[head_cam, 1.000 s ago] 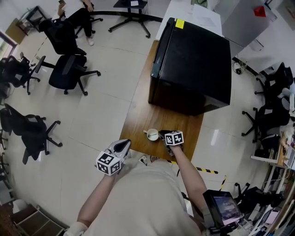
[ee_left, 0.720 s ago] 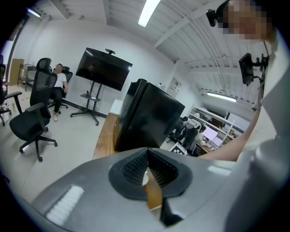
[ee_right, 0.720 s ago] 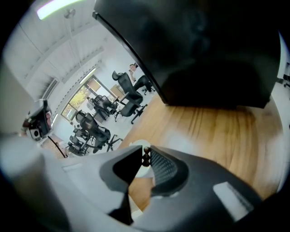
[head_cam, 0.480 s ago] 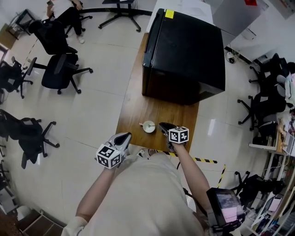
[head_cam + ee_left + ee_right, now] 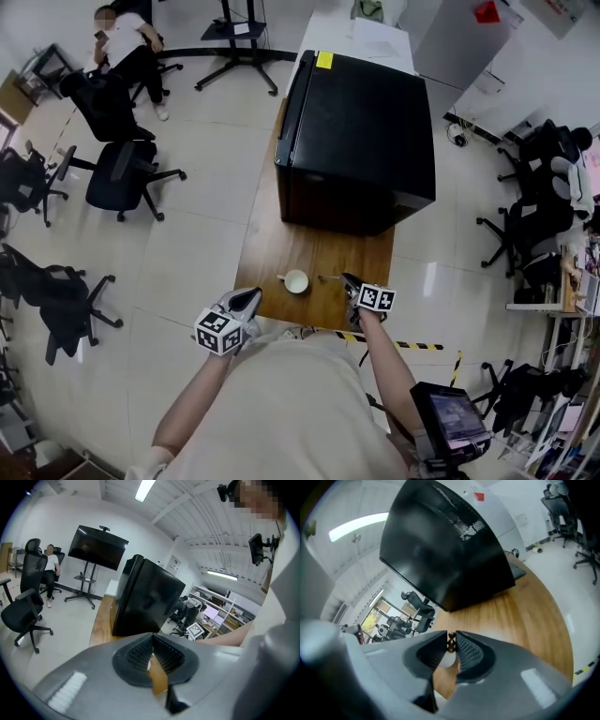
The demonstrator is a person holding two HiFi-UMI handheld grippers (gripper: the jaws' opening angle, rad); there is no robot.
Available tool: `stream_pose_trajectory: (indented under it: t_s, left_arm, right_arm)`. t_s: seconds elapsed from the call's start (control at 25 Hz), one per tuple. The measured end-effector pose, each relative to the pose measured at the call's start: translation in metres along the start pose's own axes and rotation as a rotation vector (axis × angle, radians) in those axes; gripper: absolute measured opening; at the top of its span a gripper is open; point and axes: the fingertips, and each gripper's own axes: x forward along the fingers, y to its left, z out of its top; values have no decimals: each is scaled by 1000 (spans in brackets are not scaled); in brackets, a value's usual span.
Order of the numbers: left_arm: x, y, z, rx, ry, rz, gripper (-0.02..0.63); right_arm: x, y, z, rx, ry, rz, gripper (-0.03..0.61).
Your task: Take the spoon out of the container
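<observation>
One tight pinch of the right hand-held gripper (image 5: 451, 635), jaws nearly together on the spoon (image 5: 450, 645) handle, holds it just right of the cup (image 5: 295, 281) at lower centre, so it should go down level onto bare worktop (image 5: 281, 246); the left hand-held gripper (image 5: 151, 644) is closed, empty.

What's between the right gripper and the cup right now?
Only the spoon, gripped by the right gripper, whose jaws have just been closing on it; it sticks out toward the cup over bare table. The head view shows this.
</observation>
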Motion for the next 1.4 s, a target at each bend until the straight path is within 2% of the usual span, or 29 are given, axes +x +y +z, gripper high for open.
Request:
stream_pose_trajectory:
  t_s: [0.16, 0.28, 0.44, 0.8, 1.08, 1.16, 1.28, 1.4]
  left_arm:
    - [-4, -1, -1, -7, 7, 20, 0]
    - [-8, 0, 1, -8, 12, 35, 0]
    - [-13, 3, -5, -9, 28, 50, 0]
    - [-28, 8, -24, -30, 63, 83, 0]
    - [-33, 3, -27, 9, 70, 88, 0]
    - [-37, 3, -26, 31, 60, 91, 0]
    - [-45, 6, -23, 43, 27, 89, 0]
    - [-55, 11, -21, 35, -9, 78, 0]
  right_arm:
    - [16, -39, -20, 59, 24, -68, 54]
    - [22, -56, -23, 137, -18, -79, 55]
    - [24, -74, -39, 171, -36, -117, 58]
    - [19, -105, -70, 72, 42, -287, 97]
    - [15, -121, -75, -80, 143, -432, 245]
    - [11, -118, -75, -100, 149, -442, 287]
    - [2, -102, -65, -113, 101, -429, 287]
    - [-16, -63, -43, -147, 18, -385, 283]
